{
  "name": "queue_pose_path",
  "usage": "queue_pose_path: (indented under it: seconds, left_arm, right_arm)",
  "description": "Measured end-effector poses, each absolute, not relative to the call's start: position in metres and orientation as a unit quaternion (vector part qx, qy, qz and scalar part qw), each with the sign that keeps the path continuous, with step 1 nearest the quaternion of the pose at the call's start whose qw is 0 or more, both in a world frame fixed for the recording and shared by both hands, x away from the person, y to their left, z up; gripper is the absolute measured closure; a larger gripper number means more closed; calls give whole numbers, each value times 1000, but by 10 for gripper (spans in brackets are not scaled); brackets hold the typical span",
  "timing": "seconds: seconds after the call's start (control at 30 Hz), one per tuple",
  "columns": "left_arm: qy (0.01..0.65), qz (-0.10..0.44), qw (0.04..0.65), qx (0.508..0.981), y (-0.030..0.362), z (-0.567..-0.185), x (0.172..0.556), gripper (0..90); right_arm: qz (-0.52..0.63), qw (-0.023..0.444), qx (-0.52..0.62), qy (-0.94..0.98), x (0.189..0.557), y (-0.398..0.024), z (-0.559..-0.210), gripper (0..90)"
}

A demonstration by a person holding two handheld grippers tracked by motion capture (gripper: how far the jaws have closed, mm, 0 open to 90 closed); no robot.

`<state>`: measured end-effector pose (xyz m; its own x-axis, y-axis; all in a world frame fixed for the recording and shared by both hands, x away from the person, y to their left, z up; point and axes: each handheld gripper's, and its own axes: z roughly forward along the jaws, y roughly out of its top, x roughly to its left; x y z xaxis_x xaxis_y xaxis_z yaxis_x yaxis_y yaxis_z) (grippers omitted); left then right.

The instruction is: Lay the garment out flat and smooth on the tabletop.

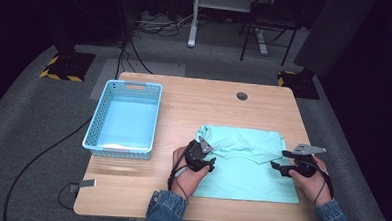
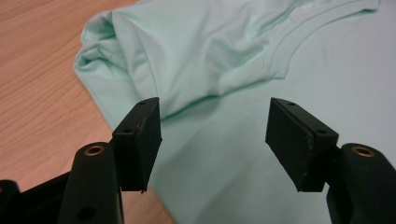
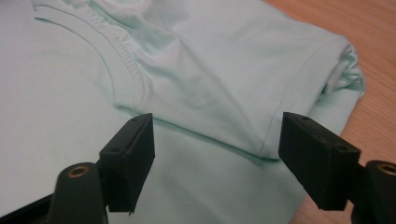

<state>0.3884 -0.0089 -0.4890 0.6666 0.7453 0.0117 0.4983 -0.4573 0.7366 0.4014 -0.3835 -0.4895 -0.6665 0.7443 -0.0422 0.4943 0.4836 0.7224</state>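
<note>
High view: mint-green T-shirt (image 1: 246, 165) flat on the wooden table (image 1: 194, 105), in the near right part, top portion folded down so the collar faces the person. Left gripper (image 1: 208, 162) at the shirt's 9 o'clock edge, right gripper (image 1: 277, 166) at its 3 o'clock edge, each in a hand with a denim sleeve. Light-blue perforated basket (image 1: 126, 118) at 10 o'clock from the shirt, well apart, on the table's left side. Small dark round hole (image 1: 241, 96) in the tabletop at 12 o'clock from the shirt.

Left gripper view: black jaws spread wide, nothing pinched, pads clear of the cloth; folded sleeve (image 2: 140, 51) at 12 o'clock just beyond the left pad, ribbed collar (image 2: 299, 32) at 1 o'clock.

Right gripper view: jaws likewise spread, no cloth between the pads; folded-over shoulder edge just ahead, collar (image 3: 116, 51) at 11 o'clock, sleeve hem (image 3: 338, 70) at 1 o'clock beside bare wood.
</note>
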Motion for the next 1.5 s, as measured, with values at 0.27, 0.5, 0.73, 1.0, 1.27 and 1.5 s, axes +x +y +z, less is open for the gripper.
queue_pose_path:
  seconds: [0.27, 0.5, 0.73, 1.0, 1.27, 1.5]
  left_arm:
    - [354, 172, 357, 847, -25, -490, 417, 484]
    - [339, 167, 337, 862, -32, -495, 420, 831]
    - [333, 171, 343, 862, -32, -489, 408, 872]
    - [315, 183, 370, 854, -32, -468, 384, 871]
    - [302, 170, 379, 858, -28, -459, 351, 871]
    - [294, 161, 377, 864, -27, -457, 328, 870]
  right_arm:
    - [342, 174, 367, 847, 420, -381, -492, 381]
    - [347, 146, 364, 852, 423, -378, -493, 723]
    - [350, 163, 355, 851, 412, -375, -484, 844]
    - [362, 183, 346, 846, 387, -378, -465, 862]
    - [365, 180, 334, 850, 357, -382, -455, 861]
    - [366, 166, 322, 858, 331, -382, -453, 860]
